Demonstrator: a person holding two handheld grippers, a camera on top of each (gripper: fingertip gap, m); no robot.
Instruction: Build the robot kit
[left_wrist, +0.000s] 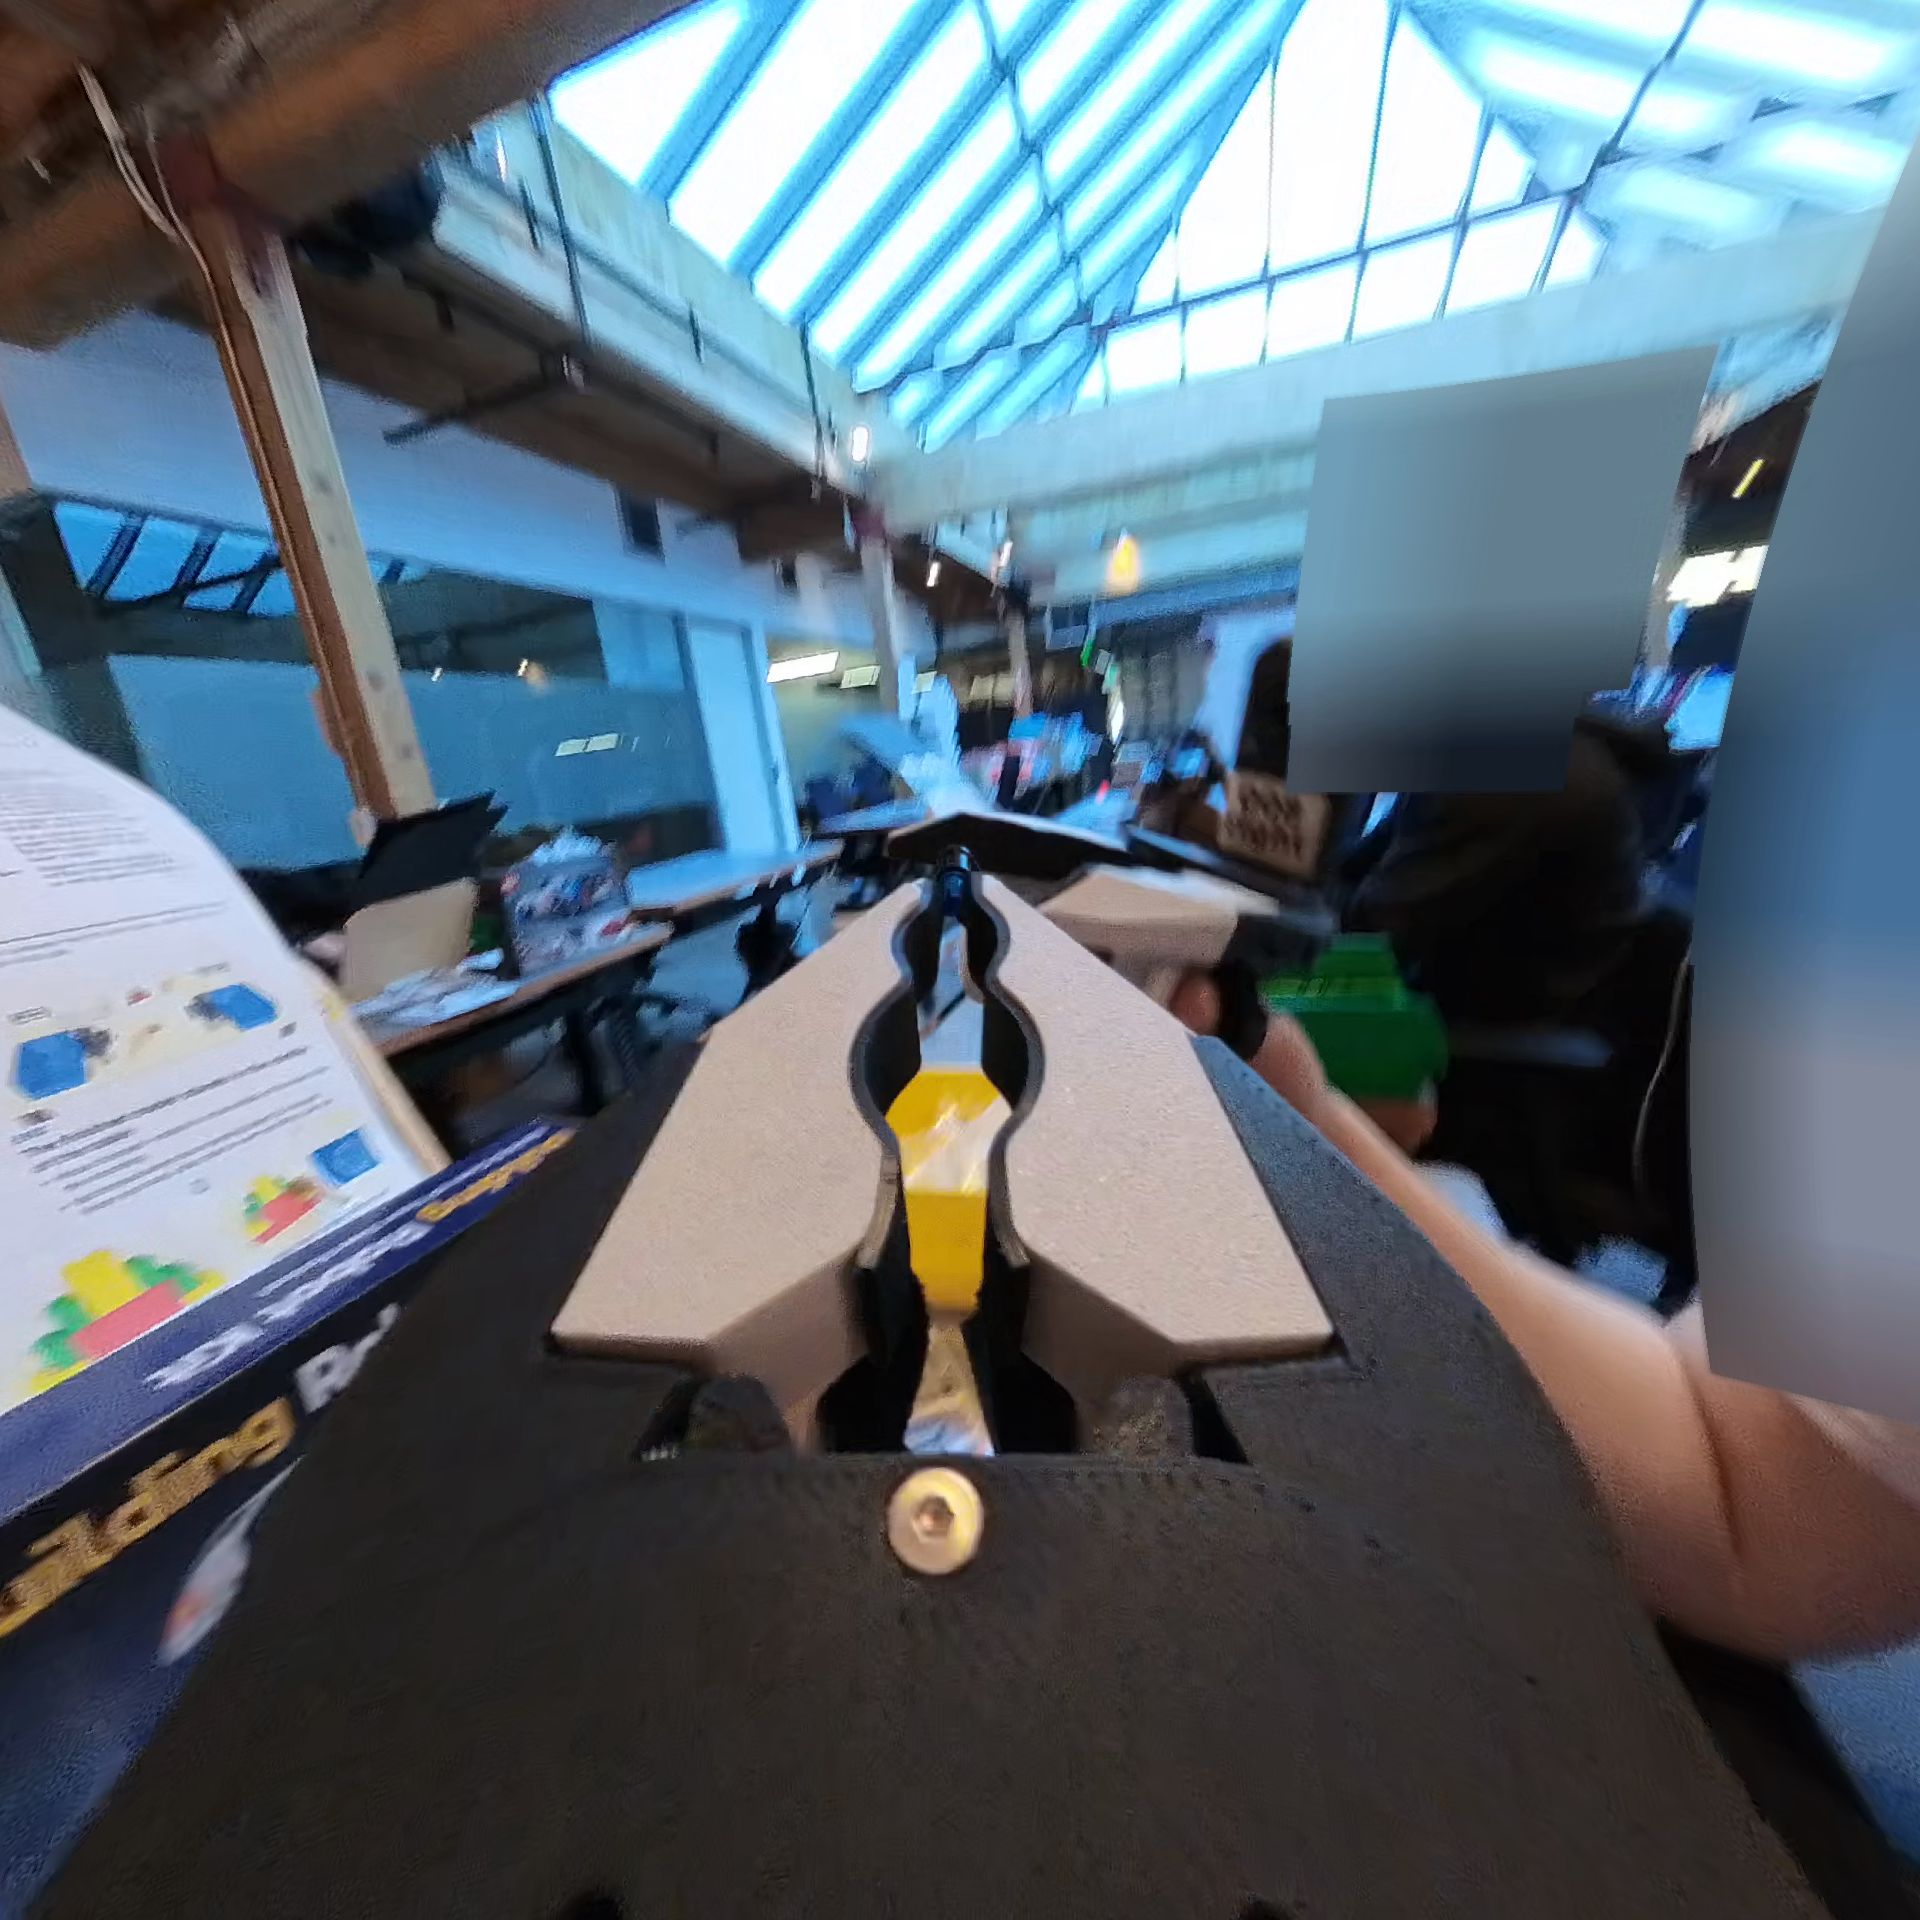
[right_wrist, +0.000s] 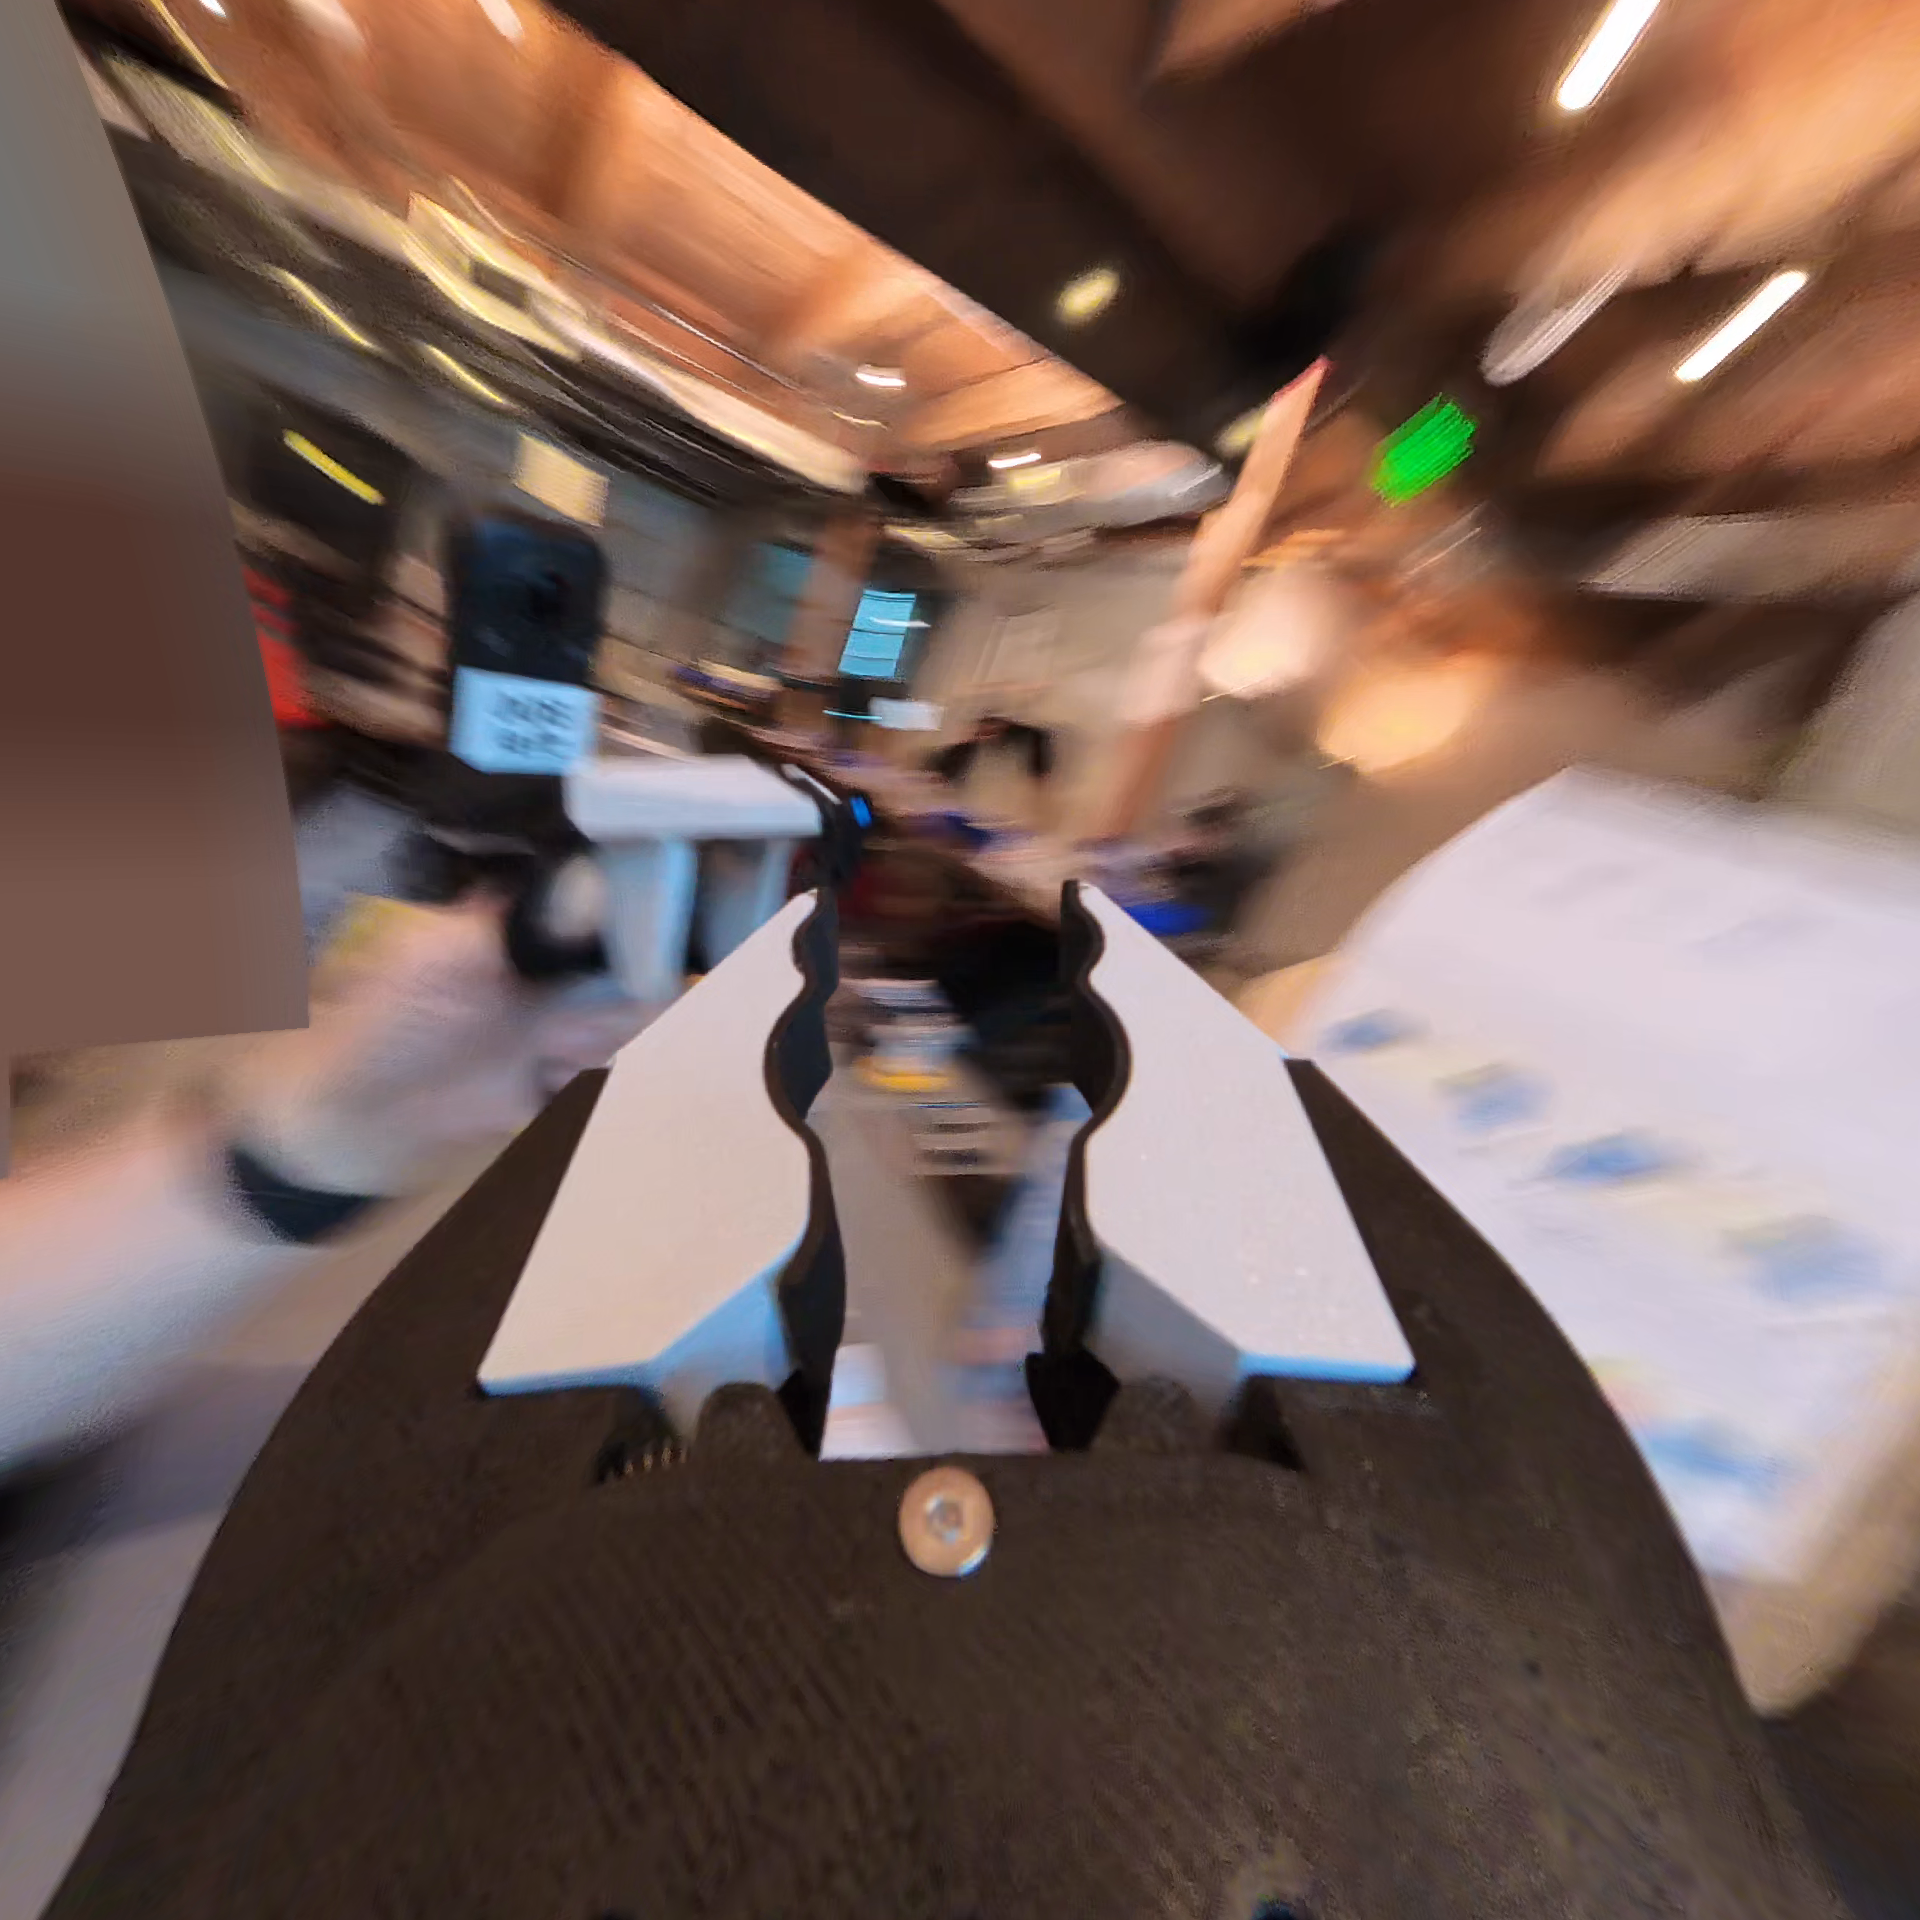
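Left wrist view only: left gripper (left_wrist: 951, 914) clamped on yellow piece (left_wrist: 943, 1179), frame centre; printed sheet (left_wrist: 135, 1039) lower left. Right wrist view, blurred: right gripper (right_wrist: 945, 914) fingers apart, empty.

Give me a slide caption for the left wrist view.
Left gripper shut on a yellow block, raised toward a skylit office, a printed instruction sheet at its left.

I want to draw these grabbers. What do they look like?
Both match. The left gripper and right gripper each have a black, rough-textured body, two pale grey wedge-shaped fingers with wavy black inner edges, and one shiny silver screw in the middle. No cables show.
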